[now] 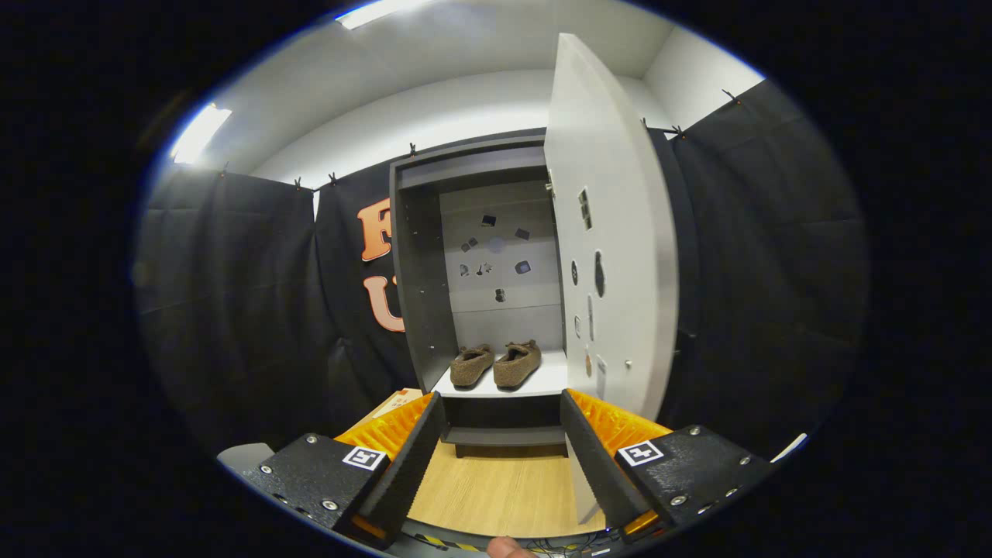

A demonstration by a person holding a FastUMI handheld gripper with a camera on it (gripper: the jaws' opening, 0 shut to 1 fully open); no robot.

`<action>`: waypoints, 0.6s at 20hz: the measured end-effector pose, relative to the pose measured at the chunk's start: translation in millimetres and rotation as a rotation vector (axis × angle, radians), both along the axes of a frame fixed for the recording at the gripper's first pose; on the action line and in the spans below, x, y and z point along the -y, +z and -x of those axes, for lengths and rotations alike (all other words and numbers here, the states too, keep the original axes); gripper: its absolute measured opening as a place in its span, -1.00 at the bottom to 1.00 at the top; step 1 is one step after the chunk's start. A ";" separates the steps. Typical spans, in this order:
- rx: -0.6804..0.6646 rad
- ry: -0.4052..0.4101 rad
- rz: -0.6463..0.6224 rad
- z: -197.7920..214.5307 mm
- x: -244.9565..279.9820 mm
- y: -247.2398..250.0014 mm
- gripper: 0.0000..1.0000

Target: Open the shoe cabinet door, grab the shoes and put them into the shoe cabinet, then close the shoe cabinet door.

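Booth: black cloth wall on the left and right, white ceiling with light strips above, light wood floor below.

Left to right: cloth wall, then the shoe cabinet standing against it, dark frame, pale grey back panel with a few small dark marks. Low inside it, a white shelf. The shoes, a brown pair, sit side by side on that shelf, toes toward me, touching or nearly so. Right of the opening, the cabinet door is swung wide open, white, hinged on the right side, its edge facing me. More cloth wall beyond it.

My gripper is spread wide and holds nothing. Cabinet and shoes lie well beyond the fingers, seen between them. The right finger lines up near the door's lower edge, but I can't tell if they touch. A fingertip of my hand shows at the bottom.

Progress, as I read it: door open, done. Shoes in cabinet, done. Left: close the door. Next move likely needs me to get to the far face of the door and push it toward the frame. Risk: door is wide and swings across my path, so the fingers could catch its edge.
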State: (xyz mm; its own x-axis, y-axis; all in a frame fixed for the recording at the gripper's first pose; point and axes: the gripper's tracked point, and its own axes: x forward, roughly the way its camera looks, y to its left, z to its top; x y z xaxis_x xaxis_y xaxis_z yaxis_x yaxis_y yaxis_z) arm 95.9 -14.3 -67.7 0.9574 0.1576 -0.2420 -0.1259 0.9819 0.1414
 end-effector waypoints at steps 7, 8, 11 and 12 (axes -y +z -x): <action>0.021 -0.025 0.005 7.2 89.8 -2.4 0.87; 0.019 -0.031 0.007 3.3 100.6 -5.5 0.87; 0.019 -0.054 0.001 -10.3 127.7 -12.5 0.86; 0.010 -0.062 -0.006 -16.2 133.9 -17.4 0.87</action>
